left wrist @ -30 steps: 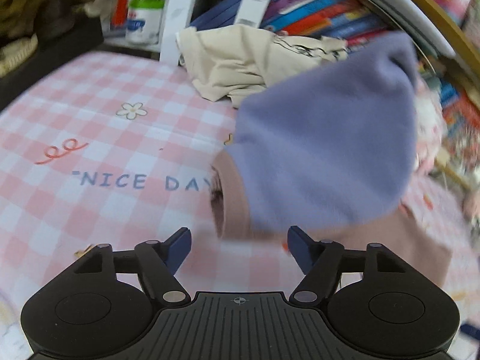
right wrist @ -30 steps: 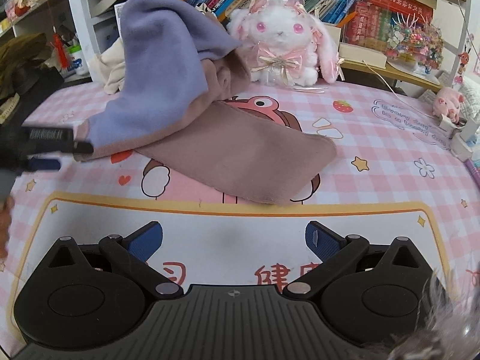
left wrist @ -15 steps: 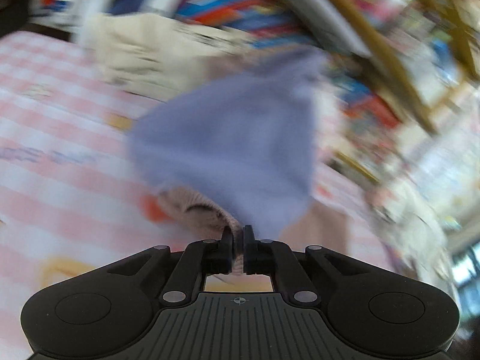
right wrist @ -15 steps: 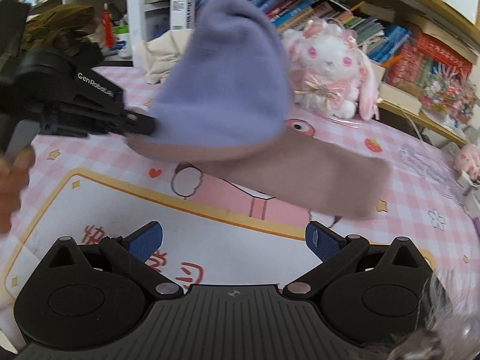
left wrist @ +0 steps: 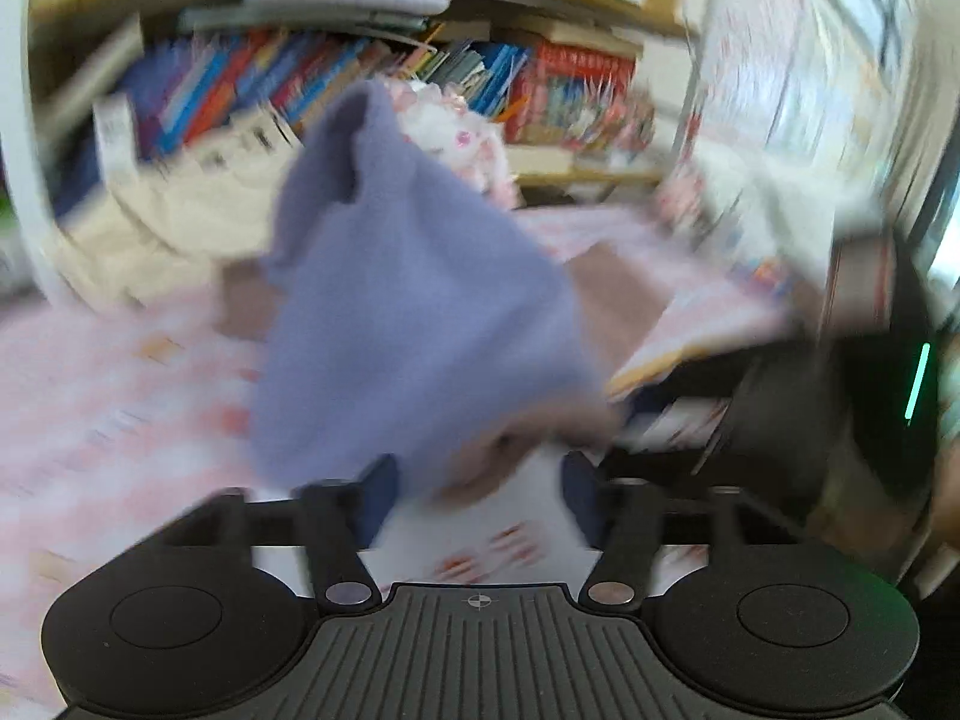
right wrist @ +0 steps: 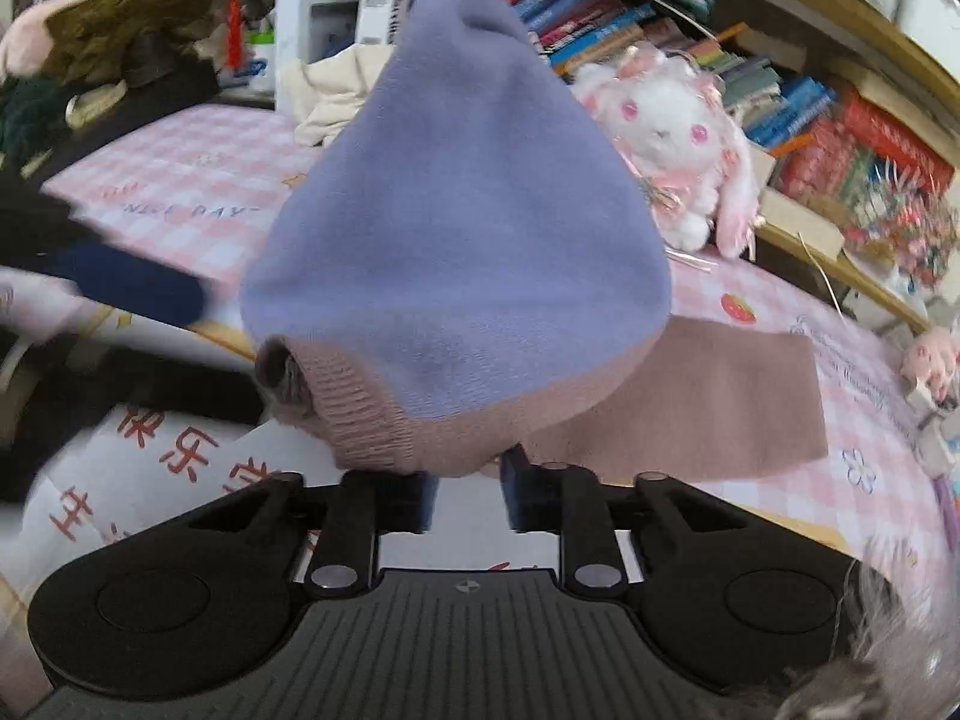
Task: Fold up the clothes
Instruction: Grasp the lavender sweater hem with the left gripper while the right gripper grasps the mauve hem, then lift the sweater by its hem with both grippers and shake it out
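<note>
A home room, likely a child's, is suggested by crowded bookshelves (right wrist: 606, 30), a plush rabbit (right wrist: 672, 138) and a pink checked cloth (right wrist: 198, 180).

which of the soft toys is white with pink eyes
The plush rabbit sitting against the books behind the purple garment; the small toy at the right edge is all pink.

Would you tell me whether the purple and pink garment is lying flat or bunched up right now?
Bunched up: the garment rises in a purple peak, its ribbed pink hem curled at the bottom, with only one pink part flat on the tablecloth.
</note>
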Available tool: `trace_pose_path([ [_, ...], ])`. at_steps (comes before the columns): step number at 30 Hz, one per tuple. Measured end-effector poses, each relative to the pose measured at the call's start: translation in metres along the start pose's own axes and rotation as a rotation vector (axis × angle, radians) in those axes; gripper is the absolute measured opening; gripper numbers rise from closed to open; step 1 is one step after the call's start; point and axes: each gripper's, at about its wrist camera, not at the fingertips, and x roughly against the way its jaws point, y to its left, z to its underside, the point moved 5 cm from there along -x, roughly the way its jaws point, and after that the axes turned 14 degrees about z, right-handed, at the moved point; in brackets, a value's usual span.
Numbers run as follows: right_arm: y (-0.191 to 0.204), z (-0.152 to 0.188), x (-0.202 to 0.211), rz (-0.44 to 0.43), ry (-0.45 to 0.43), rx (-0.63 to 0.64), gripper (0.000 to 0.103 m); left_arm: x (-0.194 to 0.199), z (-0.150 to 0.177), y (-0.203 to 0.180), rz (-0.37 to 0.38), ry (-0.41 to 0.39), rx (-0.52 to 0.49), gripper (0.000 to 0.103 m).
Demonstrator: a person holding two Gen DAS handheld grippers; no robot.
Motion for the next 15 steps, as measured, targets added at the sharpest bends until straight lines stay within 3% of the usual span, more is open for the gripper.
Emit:
trace_pose_path([
  [5,-0.009,-0.022,0.025,0.013,-0.151,-0.028,0.009,-0.024,0.02,-0.003,-0.223,0.08,-0.261,0.065],
  [8,-0.015,-0.033,0.036,0.041,-0.209,-0.037,0.009,-0.044,0.012,0.003,-0.289,0.064,-0.313,0.065],
  [12,-0.03,-0.04,0.04,0.081,-0.22,-0.076,0.009,-0.073,0.0,0.015,-0.373,0.08,-0.41,0.065],
  [14,-0.036,-0.039,0.04,0.091,-0.204,-0.092,0.009,-0.081,-0.006,0.02,-0.373,0.081,-0.454,0.055],
  [15,-0.038,-0.038,0.039,0.09,-0.191,-0.097,0.009,-0.082,-0.01,0.023,-0.363,0.078,-0.459,0.032],
])
